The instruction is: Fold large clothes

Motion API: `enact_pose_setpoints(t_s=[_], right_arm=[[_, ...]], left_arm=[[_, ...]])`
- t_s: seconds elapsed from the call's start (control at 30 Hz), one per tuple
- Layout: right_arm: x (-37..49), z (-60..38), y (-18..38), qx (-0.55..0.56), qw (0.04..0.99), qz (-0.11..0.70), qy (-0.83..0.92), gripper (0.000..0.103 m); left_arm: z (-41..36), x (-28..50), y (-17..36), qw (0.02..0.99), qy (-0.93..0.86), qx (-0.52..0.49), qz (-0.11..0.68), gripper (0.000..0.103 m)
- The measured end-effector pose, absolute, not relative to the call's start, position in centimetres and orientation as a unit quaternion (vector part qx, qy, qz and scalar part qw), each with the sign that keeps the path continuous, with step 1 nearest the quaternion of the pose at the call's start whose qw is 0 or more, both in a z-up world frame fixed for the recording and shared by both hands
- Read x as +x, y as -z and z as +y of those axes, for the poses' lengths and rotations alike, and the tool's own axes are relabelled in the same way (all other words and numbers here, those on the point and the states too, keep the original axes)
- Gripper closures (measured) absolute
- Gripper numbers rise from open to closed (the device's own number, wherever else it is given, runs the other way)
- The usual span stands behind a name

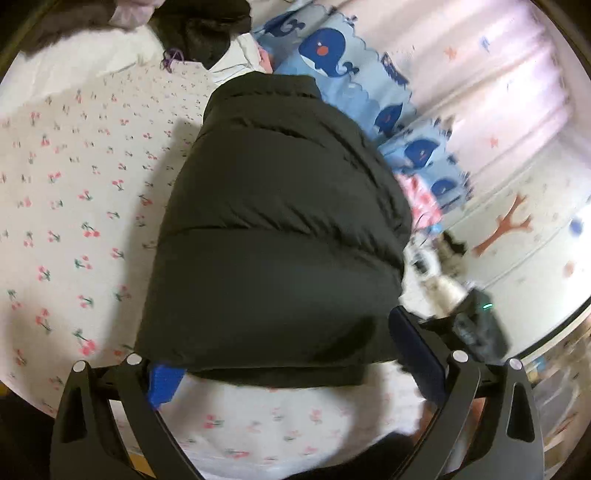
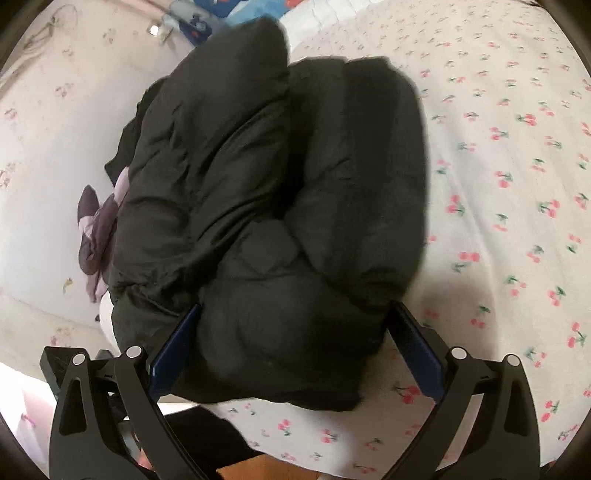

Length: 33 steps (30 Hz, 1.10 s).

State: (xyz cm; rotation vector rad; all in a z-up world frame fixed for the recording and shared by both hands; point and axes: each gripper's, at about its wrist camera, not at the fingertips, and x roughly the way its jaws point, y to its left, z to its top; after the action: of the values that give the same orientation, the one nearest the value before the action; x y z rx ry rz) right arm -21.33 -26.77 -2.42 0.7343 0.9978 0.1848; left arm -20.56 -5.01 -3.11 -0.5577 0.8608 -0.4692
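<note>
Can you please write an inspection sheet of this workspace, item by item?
Surface: white bed sheet with a cherry print, mostly flat.
Job's things: black padded puffer jacket, bundled and bulky in the right wrist view.
Clutter: blue whale-print fabric; purple and grey cloth beside the jacket; dark clothes pile.
Grippers: left gripper wide open, fingers either side of the jacket's near edge; right gripper wide open around the jacket's bulk.
Cables: nothing seen.
Surroundings: pale wall with coral and starfish pictures.

black puffer jacket (image 1: 280, 229) folded, bulky, lying on cherry-print sheet (image 1: 74, 192).
</note>
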Motion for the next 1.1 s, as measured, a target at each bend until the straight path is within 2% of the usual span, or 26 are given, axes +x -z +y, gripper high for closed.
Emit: enact_pose_setpoints(t_s=[0.1, 0.2, 0.27, 0.37, 0.47, 0.6, 0.7, 0.8, 0.93, 1.03, 1.1], right_arm=[[-24.3, -28.6, -0.3, 0.359, 0.859, 0.362, -0.044, 0.007], [-24.3, -27.5, -2.0, 0.346, 0.877, 0.315, -0.112, 0.007], [-22.8, -26.0, -1.4, 0.336, 0.866, 0.331, -0.165, 0.007], [-18.5, -22.3, 4.7, 0.258, 0.821, 0.481, -0.167, 0.007], [-18.6, -22.8, 4.9, 0.269, 0.818, 0.482, -0.159, 0.007], [-21.2, -26.0, 1.9, 0.305, 0.844, 0.42, -0.139, 0.007], [-20.2, -27.7, 3.4, 0.316, 0.826, 0.455, -0.108, 0.007], [-18.8, -26.9, 5.5, 0.332, 0.805, 0.477, -0.116, 0.007], [-17.5, -24.0, 6.9, 0.33, 0.796, 0.487, -0.139, 0.006], [-17.2, -23.8, 6.4, 0.347, 0.793, 0.477, -0.151, 0.006], [-17.7, -23.4, 5.2, 0.336, 0.799, 0.466, -0.178, 0.006]], left_arm=[[-4.4, -20.1, 4.4, 0.849, 0.204, -0.256, 0.416, 0.008], [-3.9, -19.8, 4.8, 0.856, 0.19, -0.245, 0.414, 0.007], [-3.4, -19.8, 4.8, 0.861, 0.183, -0.239, 0.41, 0.008], [-2.9, -19.5, 5.1, 0.866, 0.168, -0.233, 0.409, 0.008], [-2.3, -19.7, 5.4, 0.859, 0.165, -0.236, 0.423, 0.008], [-1.9, -21.4, 3.6, 0.859, 0.151, -0.206, 0.443, 0.008], [-0.7, -23.1, 0.6, 0.883, 0.134, -0.196, 0.405, 0.007], [0.3, -21.1, -0.5, 0.895, 0.109, -0.192, 0.387, 0.007], [-0.6, -15.0, 3.8, 0.843, 0.129, -0.21, 0.478, 0.006], [-0.3, -13.0, 7.0, 0.789, 0.16, -0.272, 0.527, 0.006], [-2.0, -14.0, 6.3, 0.789, 0.187, -0.226, 0.54, 0.009]])
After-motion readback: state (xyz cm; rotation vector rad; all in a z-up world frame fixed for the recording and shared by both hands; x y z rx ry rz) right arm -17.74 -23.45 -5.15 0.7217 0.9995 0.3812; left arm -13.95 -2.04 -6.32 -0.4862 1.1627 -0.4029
